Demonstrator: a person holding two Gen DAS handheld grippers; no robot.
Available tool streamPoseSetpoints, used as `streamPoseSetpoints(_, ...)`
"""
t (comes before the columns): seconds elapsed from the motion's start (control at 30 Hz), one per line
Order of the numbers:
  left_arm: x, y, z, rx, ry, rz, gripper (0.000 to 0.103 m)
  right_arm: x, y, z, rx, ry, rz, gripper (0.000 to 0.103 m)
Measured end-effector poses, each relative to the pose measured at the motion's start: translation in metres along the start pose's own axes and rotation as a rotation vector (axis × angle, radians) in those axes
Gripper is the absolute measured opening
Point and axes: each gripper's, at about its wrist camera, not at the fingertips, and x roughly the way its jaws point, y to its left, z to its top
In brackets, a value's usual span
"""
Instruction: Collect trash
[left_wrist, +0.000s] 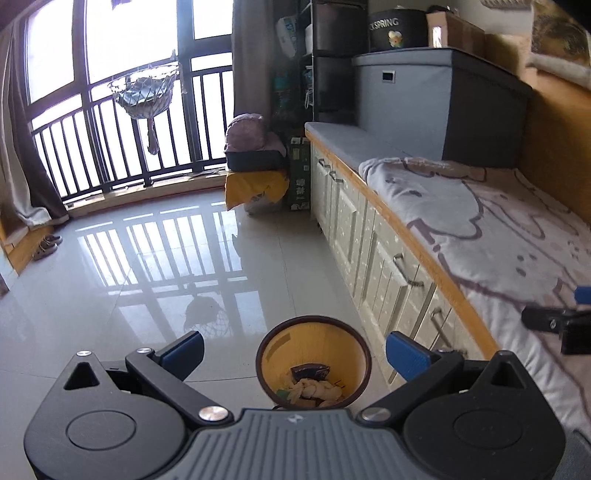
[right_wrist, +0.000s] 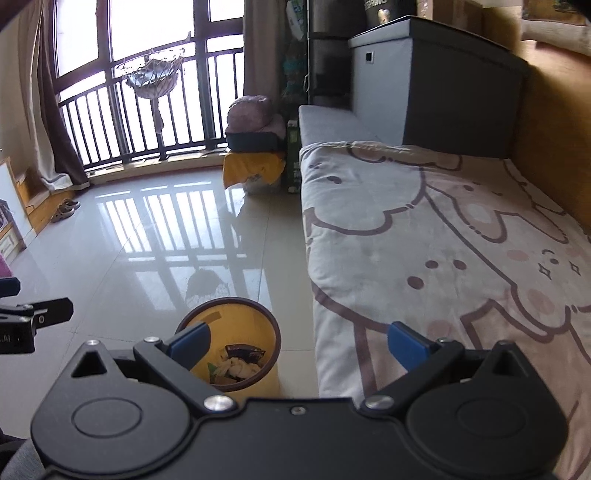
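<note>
Two grippers hang over a glossy tiled floor (left_wrist: 147, 266) that runs from the barred window (left_wrist: 122, 122) to the front of the scene. Along the floor's right edge stands a long cabinet bench (left_wrist: 369, 236) with pale drawer fronts and a wooden lip, and a cartoon-print blanket (right_wrist: 424, 229) covers most of its top. At the bench's far end sits a grey storage box (left_wrist: 436, 99). Against the far wall, just left of the bench, a yellow-draped stack (left_wrist: 255, 184) carries a dark tray and a purple bundle. The yellow trash bin (left_wrist: 314, 362) stands on the floor close to the bench's drawer fronts; in the left wrist view it sits between the spread fingers. Inside the bin lie crumpled pale scraps (left_wrist: 314, 387) and a dark wrapper (left_wrist: 309, 371). The left gripper (left_wrist: 295, 354) is spread wide and holds nothing. The right gripper (right_wrist: 299, 345) is likewise spread wide and empty, one blue pad (right_wrist: 190, 343) over the bin's rim, the other over the blanket's edge.
</note>
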Motion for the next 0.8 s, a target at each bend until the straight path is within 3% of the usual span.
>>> streamPoseSetpoints(0.37,0.015,0.008,-0.033,-0.025,0.025,0.006,0.103,0.002,0.003,-0.028,0.026,-0.049,-0.026,0.103)
streamPoseSetpoints(0.8,0.015,0.013,-0.038,-0.052,0.010,-0.020,0.103,0.004,0.012,-0.043,0.003,-0.064,-0.067,0.103)
